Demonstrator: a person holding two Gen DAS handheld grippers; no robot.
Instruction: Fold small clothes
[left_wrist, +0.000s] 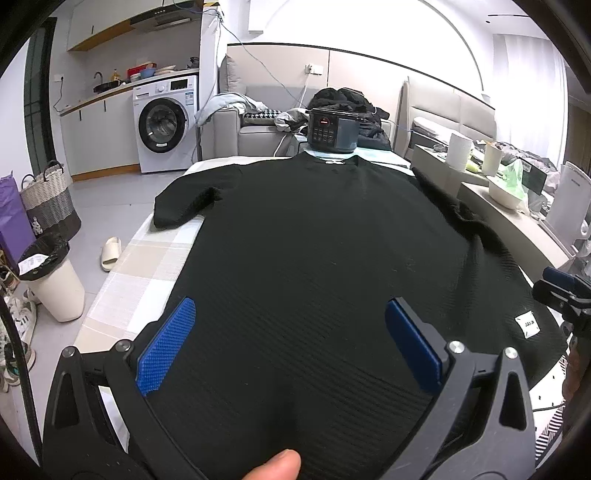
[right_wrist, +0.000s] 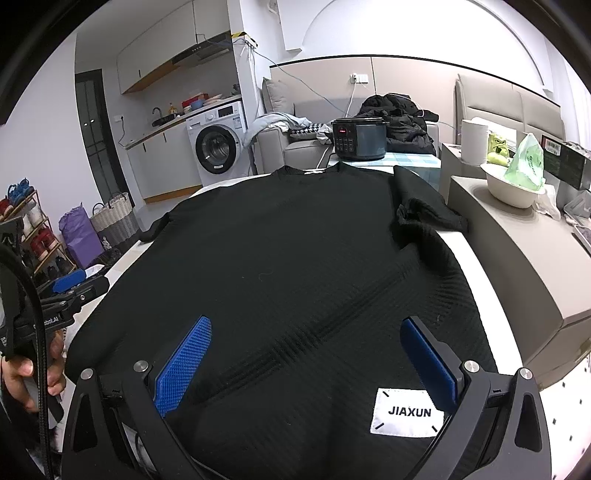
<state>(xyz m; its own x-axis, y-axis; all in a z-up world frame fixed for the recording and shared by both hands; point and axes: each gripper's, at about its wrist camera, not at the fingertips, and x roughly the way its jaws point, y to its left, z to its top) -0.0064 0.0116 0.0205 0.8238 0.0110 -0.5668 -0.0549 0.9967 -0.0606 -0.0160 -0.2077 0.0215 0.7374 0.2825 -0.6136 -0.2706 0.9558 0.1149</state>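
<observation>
A black knit short-sleeved top (left_wrist: 314, 240) lies spread flat on the table, collar at the far end, hem nearest me; it also shows in the right wrist view (right_wrist: 295, 258). A white JIAXUN label (right_wrist: 406, 412) sits near the hem on the right. The left sleeve (left_wrist: 184, 206) lies flat; the right sleeve (right_wrist: 424, 214) is bunched. My left gripper (left_wrist: 291, 343) is open over the hem at the left. My right gripper (right_wrist: 306, 362) is open over the hem at the right. Neither holds cloth.
A black electric cooker (left_wrist: 332, 129) stands beyond the collar. A checked tablecloth (left_wrist: 147, 266) covers the table. A grey counter (right_wrist: 524, 258) at the right holds a white bowl (right_wrist: 511, 188) and a paper roll. A bin (left_wrist: 55, 280) and baskets stand on the floor left.
</observation>
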